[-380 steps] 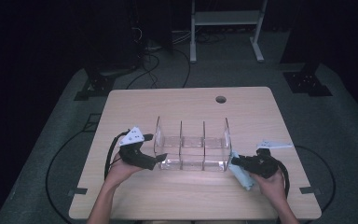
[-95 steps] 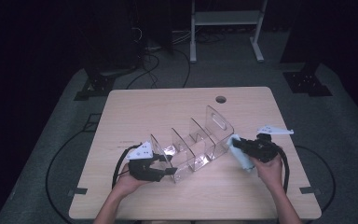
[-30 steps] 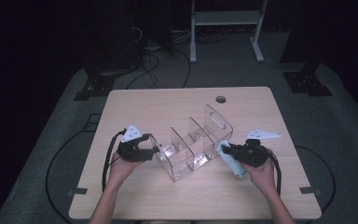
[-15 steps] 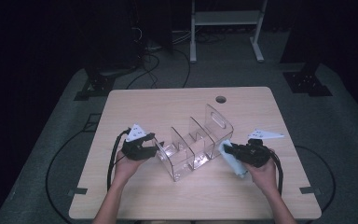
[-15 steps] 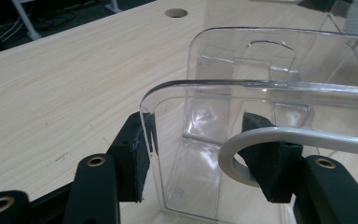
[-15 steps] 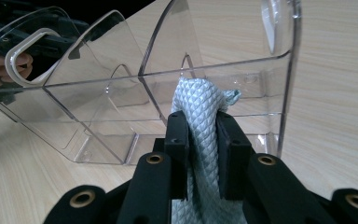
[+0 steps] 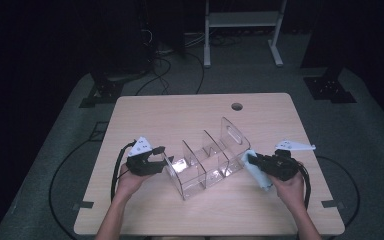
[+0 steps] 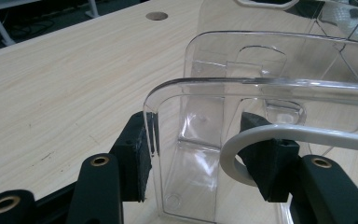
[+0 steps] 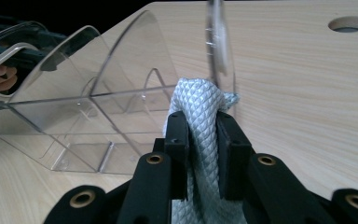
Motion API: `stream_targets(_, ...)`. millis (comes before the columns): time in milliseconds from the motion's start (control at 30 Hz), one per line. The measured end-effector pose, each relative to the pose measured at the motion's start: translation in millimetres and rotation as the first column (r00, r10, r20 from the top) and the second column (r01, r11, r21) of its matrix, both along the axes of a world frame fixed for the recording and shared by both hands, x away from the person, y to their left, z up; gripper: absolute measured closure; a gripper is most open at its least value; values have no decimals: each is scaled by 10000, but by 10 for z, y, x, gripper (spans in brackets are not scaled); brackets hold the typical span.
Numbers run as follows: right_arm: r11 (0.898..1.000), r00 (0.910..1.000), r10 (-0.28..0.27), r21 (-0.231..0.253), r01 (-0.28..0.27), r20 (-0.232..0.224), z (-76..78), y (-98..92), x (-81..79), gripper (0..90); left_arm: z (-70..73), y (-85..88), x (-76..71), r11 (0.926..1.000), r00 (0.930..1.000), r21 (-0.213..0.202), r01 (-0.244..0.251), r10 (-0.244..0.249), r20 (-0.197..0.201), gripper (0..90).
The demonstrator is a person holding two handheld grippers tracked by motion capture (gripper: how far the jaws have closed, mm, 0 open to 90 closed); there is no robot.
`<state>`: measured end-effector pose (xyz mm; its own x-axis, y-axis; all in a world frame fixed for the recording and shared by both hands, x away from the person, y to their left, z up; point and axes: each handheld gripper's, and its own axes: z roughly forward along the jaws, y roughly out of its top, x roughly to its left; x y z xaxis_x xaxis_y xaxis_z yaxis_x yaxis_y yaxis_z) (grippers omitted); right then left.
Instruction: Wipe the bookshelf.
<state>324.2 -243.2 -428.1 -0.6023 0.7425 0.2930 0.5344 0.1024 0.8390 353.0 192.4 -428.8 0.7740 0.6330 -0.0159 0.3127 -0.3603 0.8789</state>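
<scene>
Left claw (image 7: 160, 159) has just been closing and now clamps the near end wall of the clear acrylic organizer (image 7: 207, 162); in the left gripper view its black pads (image 8: 135, 158) press that wall from both sides, the right pad seen through the plastic. Right claw (image 9: 200, 140) is clenched on a pale blue-grey woven cloth (image 9: 198, 109), which bulges up between the pads. In the high view this right claw sits at the organizer's right side, with the cloth (image 7: 255, 169) hanging just beside the tall end panel. The organizer lies askew on the wooden surface (image 7: 190, 117), running from the left claw back toward the right, its dividers forming several open compartments and its far panel bearing a slot handle. Farther off, a round cable hole (image 7: 237, 106) sits near the surface's back edge. Beyond the surface, a white metal stand (image 7: 242, 27) rests on the grey floor.
</scene>
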Motion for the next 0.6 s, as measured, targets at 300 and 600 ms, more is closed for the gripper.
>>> stream_targets(300, 9973, 9973, 706, -235, -701, 212, 53, 198, -95, 767, -4, 4, -6, 10000, 10000, -47, 83, -83, 15, 461)
stream_targets(600, 9995, 9994, 293, -122, -291, 199, 7, 157, -59, 768, -12, -37, -5, 9997, 9999, -205, 156, -157, -31, 459)
